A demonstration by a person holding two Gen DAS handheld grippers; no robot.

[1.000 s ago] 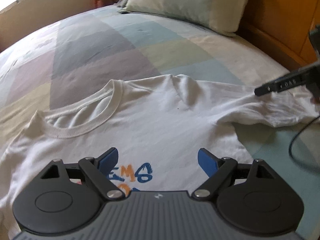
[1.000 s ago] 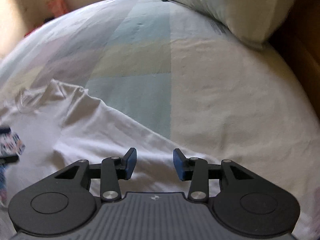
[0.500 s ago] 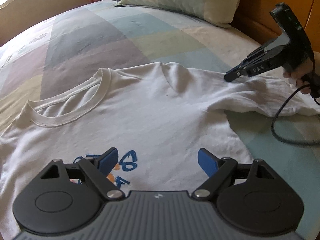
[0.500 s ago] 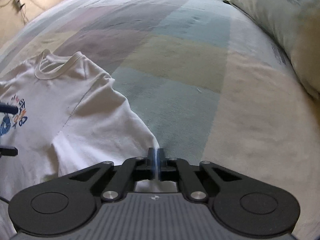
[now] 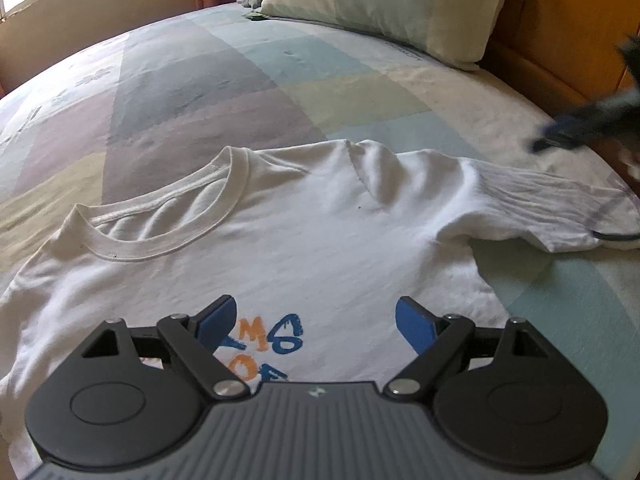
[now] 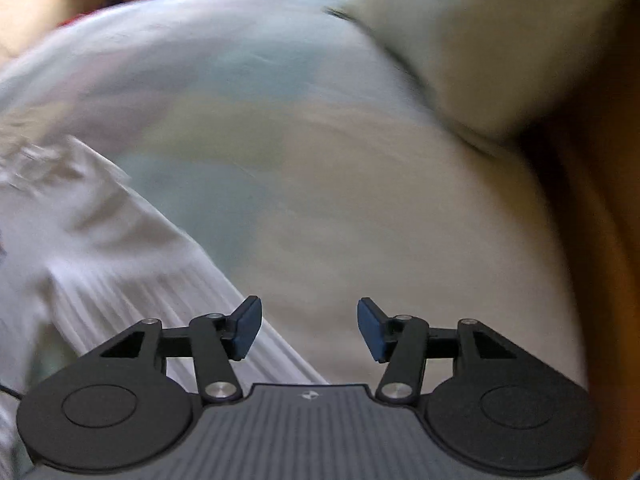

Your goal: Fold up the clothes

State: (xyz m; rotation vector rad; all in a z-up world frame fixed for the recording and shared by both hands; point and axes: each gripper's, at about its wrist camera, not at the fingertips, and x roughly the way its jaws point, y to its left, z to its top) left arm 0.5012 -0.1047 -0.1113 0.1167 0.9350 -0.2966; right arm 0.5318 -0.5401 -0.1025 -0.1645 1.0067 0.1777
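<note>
One white T-shirt [image 5: 304, 236] lies face up on the patchwork bedspread [image 5: 224, 92], collar toward the pillow [image 5: 384, 4], printed lettering nearest the left wrist camera. The body is spread flat; the sleeve [image 5: 548, 208] on the right gripper's side extends outward, wrinkled, with a dark cable [image 5: 616, 236] crossing its cuff. This layout suits a fold that starts from the sleeves.

The left gripper [image 5: 316, 324] hangs over the chest print, jaws wide apart, nothing between them; it appears to be waiting.

The right gripper [image 6: 310, 328] has just been opening. Its jaws stand apart and empty over bare bedspread, just beside the sleeve edge. The left wrist view shows it only as a dark blur at the frame's right edge. Judgement: the sleeve is released and laid out; folding proper has not yet begun.
</note>
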